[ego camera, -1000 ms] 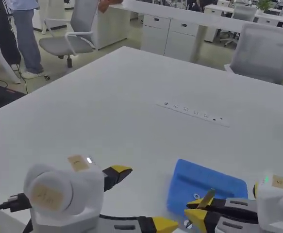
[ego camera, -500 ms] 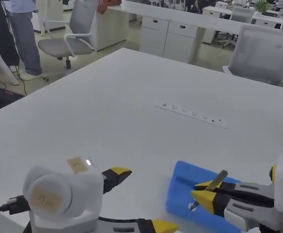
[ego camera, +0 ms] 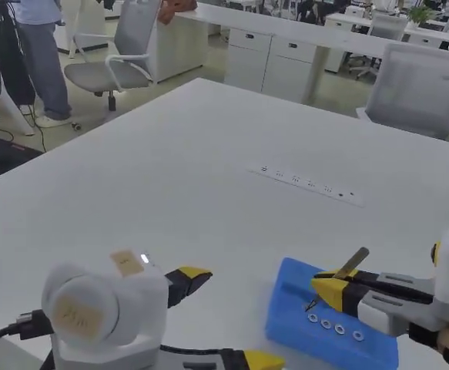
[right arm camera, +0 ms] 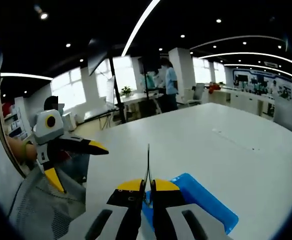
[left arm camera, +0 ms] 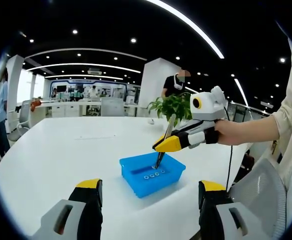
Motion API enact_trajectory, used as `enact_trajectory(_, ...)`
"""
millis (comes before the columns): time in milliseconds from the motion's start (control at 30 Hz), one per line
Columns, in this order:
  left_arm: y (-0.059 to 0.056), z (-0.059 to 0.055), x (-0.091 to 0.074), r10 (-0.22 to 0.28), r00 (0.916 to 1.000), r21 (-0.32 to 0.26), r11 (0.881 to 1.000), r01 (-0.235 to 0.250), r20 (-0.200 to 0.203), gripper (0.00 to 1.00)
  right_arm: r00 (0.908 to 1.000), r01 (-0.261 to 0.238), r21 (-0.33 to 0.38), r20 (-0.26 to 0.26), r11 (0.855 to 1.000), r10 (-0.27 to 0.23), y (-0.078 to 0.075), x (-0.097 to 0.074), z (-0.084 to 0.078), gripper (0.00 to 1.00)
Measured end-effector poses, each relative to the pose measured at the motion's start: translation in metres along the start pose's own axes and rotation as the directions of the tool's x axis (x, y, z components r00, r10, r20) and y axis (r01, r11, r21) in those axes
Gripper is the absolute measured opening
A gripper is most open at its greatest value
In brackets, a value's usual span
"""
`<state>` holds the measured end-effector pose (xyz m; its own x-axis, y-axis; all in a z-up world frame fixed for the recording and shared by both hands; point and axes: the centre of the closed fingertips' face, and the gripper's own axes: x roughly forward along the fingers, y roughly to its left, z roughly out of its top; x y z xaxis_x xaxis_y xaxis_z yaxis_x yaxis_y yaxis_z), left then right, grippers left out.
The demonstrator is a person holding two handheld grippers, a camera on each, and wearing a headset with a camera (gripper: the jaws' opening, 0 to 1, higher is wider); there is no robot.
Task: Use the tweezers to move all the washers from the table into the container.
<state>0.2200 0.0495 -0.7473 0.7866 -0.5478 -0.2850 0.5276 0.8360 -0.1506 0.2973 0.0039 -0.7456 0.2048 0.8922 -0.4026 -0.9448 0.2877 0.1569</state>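
Standing beyond the table (ego camera: 170, 169), a grey chair (ego camera: 101, 73).

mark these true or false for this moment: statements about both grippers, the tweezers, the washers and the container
1. The right gripper is shut on the tweezers. True.
2. The container is red. False: it is blue.
3. Washers lie in a row inside the container. True.
4. The left gripper grips the container. False: it is open, holds nothing and is apart from the container.
5. The tweezers' tips point up, away from the container. False: they point down into it.
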Motion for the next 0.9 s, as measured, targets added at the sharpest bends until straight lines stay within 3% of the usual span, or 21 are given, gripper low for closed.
enact_trajectory(467,0.001,0.0,-0.001,0.006,1.0,-0.002,1.0,-0.006,0.003,0.8,0.9978,0.022,0.018,-0.062,1.0,-0.02,-0.023,0.025,-0.008,0.03)
enact_trajectory(900,0.003,0.001,-0.001,0.014,0.9999,-0.007,1.0,-0.014,0.008,0.8,0.987,0.037,0.002,-0.157,0.999,-0.036,-0.037,0.041,-0.035,0.03)
